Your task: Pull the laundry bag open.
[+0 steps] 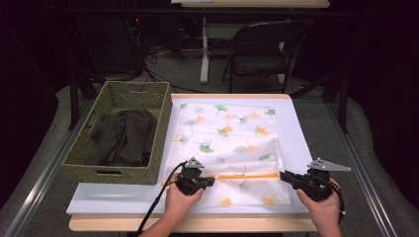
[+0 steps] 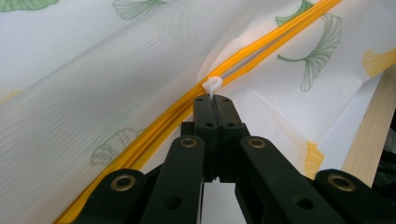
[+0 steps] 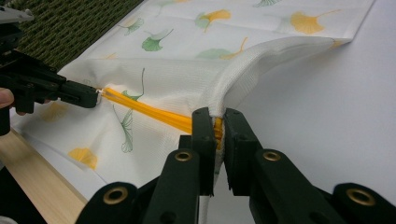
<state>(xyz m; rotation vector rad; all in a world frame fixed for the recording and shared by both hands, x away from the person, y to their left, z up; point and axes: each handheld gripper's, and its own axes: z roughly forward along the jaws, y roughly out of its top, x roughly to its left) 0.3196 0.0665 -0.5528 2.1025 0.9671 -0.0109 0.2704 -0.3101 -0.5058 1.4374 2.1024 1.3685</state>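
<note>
A white mesh bag printed with green and orange ginkgo leaves lies flat on the table. An orange zipper runs across its near end. My left gripper is at the zipper's left part, shut on the small white zipper pull; the zipper runs on beyond it. My right gripper is at the zipper's right end, shut on the bag's bunched edge, with orange zipper tape between its jaws. In the right gripper view, the left gripper sits at the far end of the zipper.
A green woven basket holding dark cloth stands to the left of the bag, close to my left hand. A white sheet covers the tabletop, bare to the right of the bag. A folding chair stands beyond the table.
</note>
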